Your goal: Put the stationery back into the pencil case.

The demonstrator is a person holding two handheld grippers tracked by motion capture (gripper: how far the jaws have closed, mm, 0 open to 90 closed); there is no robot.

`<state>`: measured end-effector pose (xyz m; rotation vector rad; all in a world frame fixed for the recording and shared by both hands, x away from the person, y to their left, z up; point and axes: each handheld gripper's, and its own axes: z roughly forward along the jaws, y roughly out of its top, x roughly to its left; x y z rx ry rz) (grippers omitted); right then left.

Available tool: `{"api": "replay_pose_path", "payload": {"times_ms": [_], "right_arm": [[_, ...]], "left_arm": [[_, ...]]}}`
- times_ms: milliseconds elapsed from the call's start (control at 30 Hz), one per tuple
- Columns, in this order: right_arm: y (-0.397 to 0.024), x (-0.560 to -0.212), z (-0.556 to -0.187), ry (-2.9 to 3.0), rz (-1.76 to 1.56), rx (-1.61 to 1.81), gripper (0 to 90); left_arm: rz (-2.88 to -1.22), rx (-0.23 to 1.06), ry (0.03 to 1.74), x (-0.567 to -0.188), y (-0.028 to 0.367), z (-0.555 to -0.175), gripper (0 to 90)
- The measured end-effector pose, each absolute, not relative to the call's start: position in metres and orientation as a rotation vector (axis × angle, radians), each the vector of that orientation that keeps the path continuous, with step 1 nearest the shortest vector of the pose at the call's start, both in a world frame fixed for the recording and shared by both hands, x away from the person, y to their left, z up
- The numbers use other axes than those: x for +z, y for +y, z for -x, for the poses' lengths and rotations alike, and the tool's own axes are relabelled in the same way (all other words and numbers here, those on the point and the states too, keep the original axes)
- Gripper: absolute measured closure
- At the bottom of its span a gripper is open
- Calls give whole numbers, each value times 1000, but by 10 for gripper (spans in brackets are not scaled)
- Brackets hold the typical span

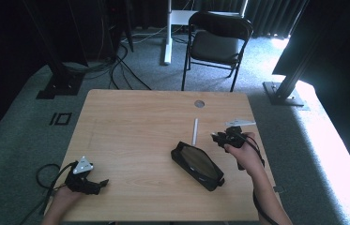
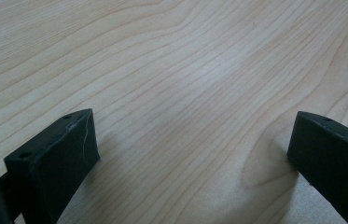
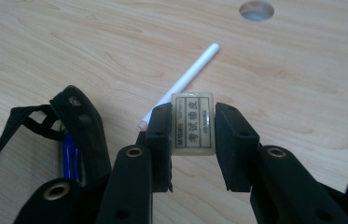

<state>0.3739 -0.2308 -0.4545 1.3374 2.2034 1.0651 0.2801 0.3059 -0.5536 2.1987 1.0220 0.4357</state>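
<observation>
Looking down from the high view, the right gripper (image 1: 225, 136) hangs near the table's (image 1: 130, 122) right edge, just beyond the far end of a black pencil case (image 1: 197, 165) that lies slantwise, its long axis running from the table's middle toward the near right corner. A white stick (image 1: 194, 131) lies just beside the gripper, pointing away toward a round hole (image 1: 199, 103) in the tabletop. The left gripper (image 1: 86, 180) rests well apart at the near left corner, so the right hand is plainly the nearer one to the case. In the left gripper view the jaws stand wide apart over bare wood grain with nothing between them. In the right gripper view the jaws are clamped on a small eraser (image 3: 192, 123) with a printed label, held upright between the two pads. From here the case's open mouth lies just to the lower left of the eraser, with something blue (image 3: 70, 156) inside it, while the white stick runs away behind the eraser. If the eraser is bound for the case, I judge that the move is a short swing toward that opening, along the case's length.
</observation>
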Motion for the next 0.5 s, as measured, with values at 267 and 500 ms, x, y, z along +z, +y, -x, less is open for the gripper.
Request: {"api": "replay_pose_path", "payload": {"times_ms": [267,500], "right_arm": [[-224,-444,-362,2248,-1274,1103,682],[-213,-436,-348,2264,-1218,1162,682]], "left_arm": [[-2199,436,1022,-554,306,-280,20],[-2200,437,1021,-554,306,-280,20]]}}
